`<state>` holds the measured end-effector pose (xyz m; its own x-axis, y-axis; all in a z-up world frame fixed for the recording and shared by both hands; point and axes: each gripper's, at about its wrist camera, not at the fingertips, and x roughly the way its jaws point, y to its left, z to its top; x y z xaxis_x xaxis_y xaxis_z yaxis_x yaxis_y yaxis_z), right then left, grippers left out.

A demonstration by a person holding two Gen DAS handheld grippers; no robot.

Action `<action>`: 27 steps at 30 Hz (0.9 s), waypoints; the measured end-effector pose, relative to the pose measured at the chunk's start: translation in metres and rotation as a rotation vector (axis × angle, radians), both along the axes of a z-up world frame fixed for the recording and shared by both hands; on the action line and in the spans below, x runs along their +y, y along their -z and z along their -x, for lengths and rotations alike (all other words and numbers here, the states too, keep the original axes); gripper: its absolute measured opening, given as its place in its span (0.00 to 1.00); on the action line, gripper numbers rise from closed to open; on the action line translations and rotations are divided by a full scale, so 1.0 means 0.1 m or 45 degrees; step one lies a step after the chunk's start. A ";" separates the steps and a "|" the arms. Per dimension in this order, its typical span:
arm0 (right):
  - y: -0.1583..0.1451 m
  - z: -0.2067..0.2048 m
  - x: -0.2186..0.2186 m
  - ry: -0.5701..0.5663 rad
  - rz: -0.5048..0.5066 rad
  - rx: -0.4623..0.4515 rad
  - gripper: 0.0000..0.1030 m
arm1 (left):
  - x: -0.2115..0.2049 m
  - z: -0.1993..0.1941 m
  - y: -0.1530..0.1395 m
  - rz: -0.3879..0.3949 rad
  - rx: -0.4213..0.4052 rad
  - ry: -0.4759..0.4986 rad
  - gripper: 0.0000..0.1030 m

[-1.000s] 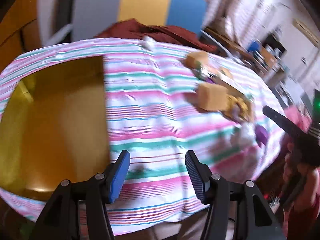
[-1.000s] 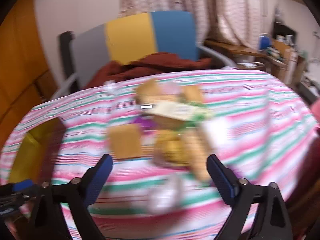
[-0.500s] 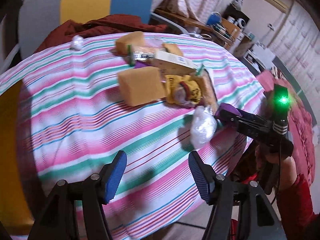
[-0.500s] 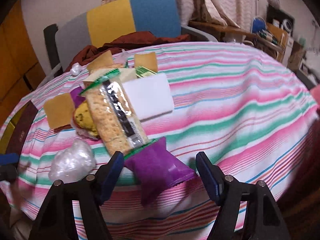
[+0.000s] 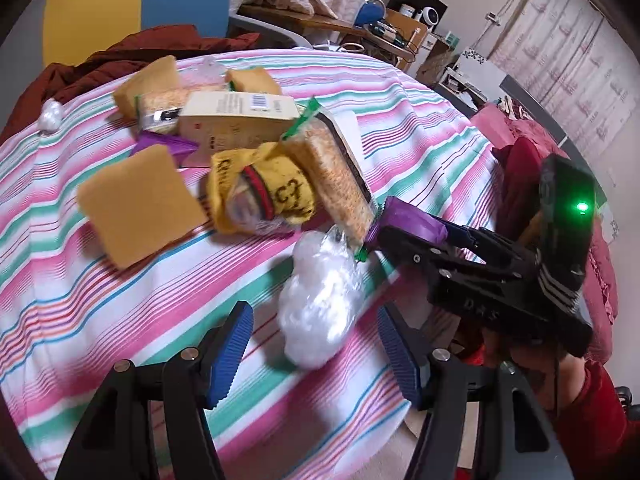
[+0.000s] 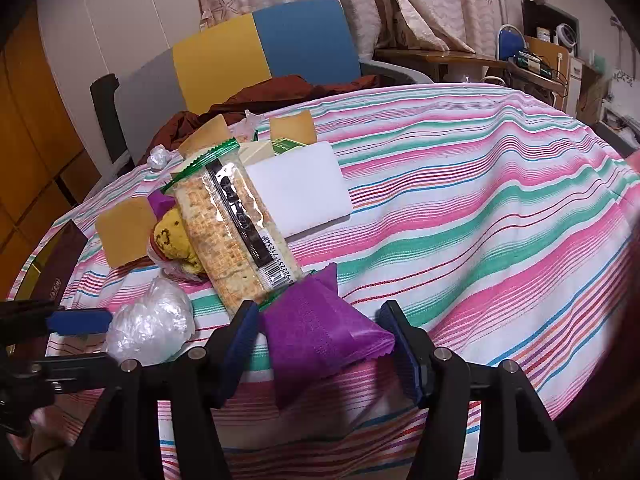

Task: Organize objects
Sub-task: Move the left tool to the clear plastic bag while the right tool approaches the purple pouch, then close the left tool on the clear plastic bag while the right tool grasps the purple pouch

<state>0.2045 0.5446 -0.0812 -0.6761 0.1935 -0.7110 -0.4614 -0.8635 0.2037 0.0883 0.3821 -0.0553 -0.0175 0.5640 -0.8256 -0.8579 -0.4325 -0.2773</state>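
Right gripper (image 6: 320, 344) fingers are closing around the purple packet (image 6: 320, 340): the packet sits squarely between them at the table's near edge, left finger (image 6: 240, 336) about touching its side, right one apparently just off the crimped end, so no firm pinch yet. Packet's long axis runs roughly across the fingers' gap, one crimped corner tucked against the cracker pack (image 6: 236, 232) behind it.

Left gripper (image 5: 316, 360) fingers are spread, empty, straddling the crumpled clear plastic bag (image 5: 320, 300), which lies just ahead of the tips and between them, also near the table's front edge. The bag is just beside the purple packet, so both grippers crowd the same edge. Right is the one further along in its grasp.
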 end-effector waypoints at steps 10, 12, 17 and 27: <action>-0.02 0.02 -0.03 0.040 -0.004 -0.017 0.60 | 0.08 -0.07 0.16 0.006 0.159 0.048 0.48; -0.03 0.04 -0.05 0.043 -0.004 -0.019 0.57 | 0.08 -0.09 0.17 0.014 0.195 0.060 0.39; -0.05 0.02 -0.06 0.036 0.032 -0.018 0.53 | -0.04 0.00 0.18 -0.025 0.146 0.025 0.32; -0.16 -0.04 -0.29 -0.039 0.036 -0.052 0.48 | -0.50 0.06 0.11 -0.127 0.053 -0.088 0.31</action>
<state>0.2086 0.5159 -0.0653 -0.6516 0.1525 -0.7431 -0.4431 -0.8716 0.2096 0.0826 0.3325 -0.0663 -0.0919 0.6395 -0.7632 -0.8387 -0.4629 -0.2868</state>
